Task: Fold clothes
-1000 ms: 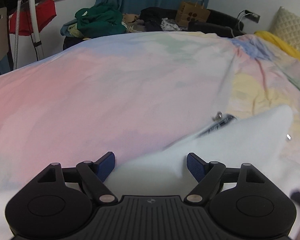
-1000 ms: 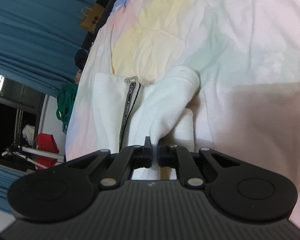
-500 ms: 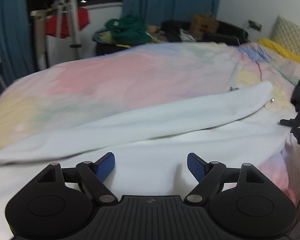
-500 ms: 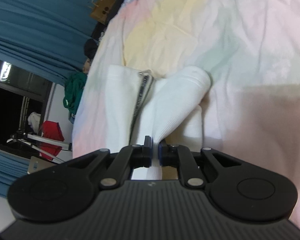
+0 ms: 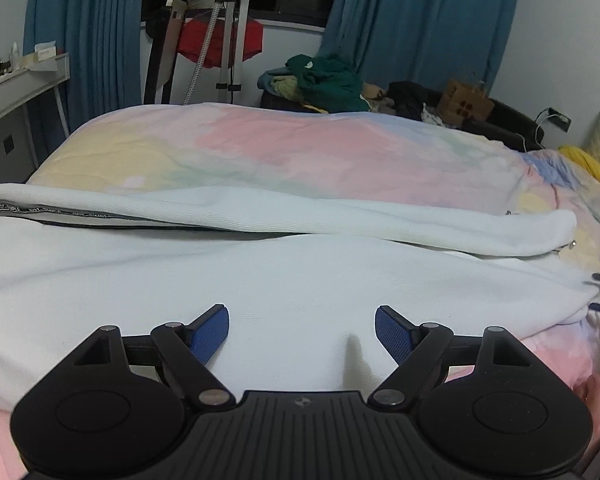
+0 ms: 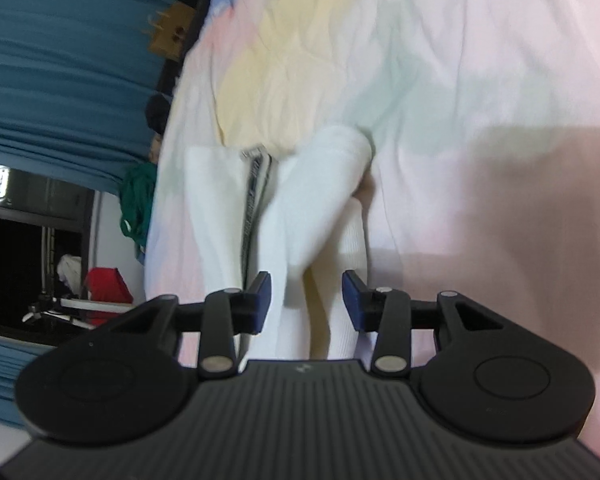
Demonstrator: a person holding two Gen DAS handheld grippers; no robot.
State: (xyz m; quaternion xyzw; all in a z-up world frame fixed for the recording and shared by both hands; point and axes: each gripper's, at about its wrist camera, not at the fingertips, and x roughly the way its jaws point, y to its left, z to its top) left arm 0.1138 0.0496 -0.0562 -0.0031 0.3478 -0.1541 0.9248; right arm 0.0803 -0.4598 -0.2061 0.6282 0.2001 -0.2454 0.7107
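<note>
Left wrist view: the left gripper [image 5: 302, 330] hung low over the white garment [image 5: 283, 280], its blue pads [image 5: 209, 332] spread wide with nothing between them. The garment lay stretched across the near part of the bed [image 5: 300, 148], which wore a cover of pastel pink, yellow and green. One long sleeve [image 5: 340, 216] lay folded over the garment's body, its cuff toward the right; a dark printed tape [image 5: 39, 211] ran along an edge at the left. Behind the bed stood blue curtains [image 5: 420, 24], a tripod [image 5: 229, 40] with a red cloth [image 5: 219, 42], a heap of green clothing [image 5: 328, 82], a brown paper bag [image 5: 464, 102] and a shelf [image 5: 23, 80] at the far left. Right wrist view (blurred): the right gripper [image 6: 306, 300] had its jaws apart, the pads [image 6: 263, 300] to either side of a raised fold of the garment [image 6: 300, 208] without pinching it. The cuff [image 6: 340, 148] lay on the cover [image 6: 460, 60], and a zip with a metal pull [image 6: 253, 172] ran down the garment just left of the sleeve. The curtains [image 6: 59, 60], bag [image 6: 171, 32] and green heap [image 6: 137, 196] showed at the left.
</note>
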